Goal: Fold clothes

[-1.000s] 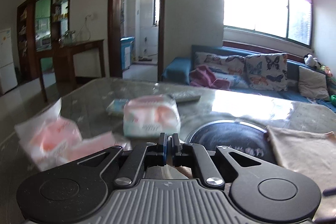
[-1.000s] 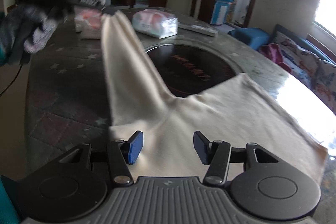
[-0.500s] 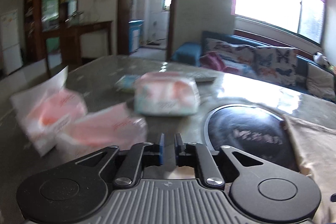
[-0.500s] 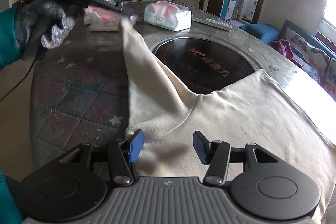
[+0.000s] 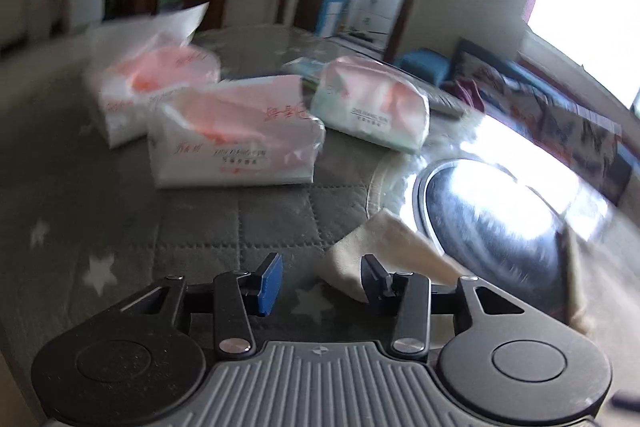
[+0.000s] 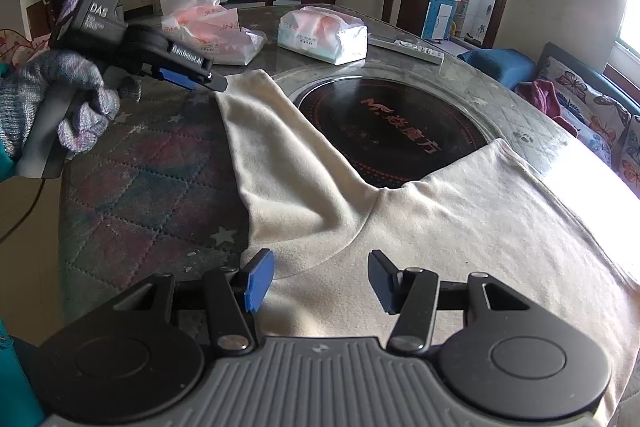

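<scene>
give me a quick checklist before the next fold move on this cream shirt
1. Left gripper open and free of cloth: ok, its jaws stand apart with the sleeve tip lying just past them.
2. Long sleeve of the cream fabric shirt laid out straight: ok, it runs flat toward the tissue packs.
3. Right gripper open above the shirt body: ok, nothing is between its pads.
4. Shirt body flat: not ok, creases gather at the armpit.
5. Three plastic tissue packs apart from the cloth: ok, though the sleeve tip lies near them.
6. Far sleeve and hem position: cannot tell, out of view.
</scene>
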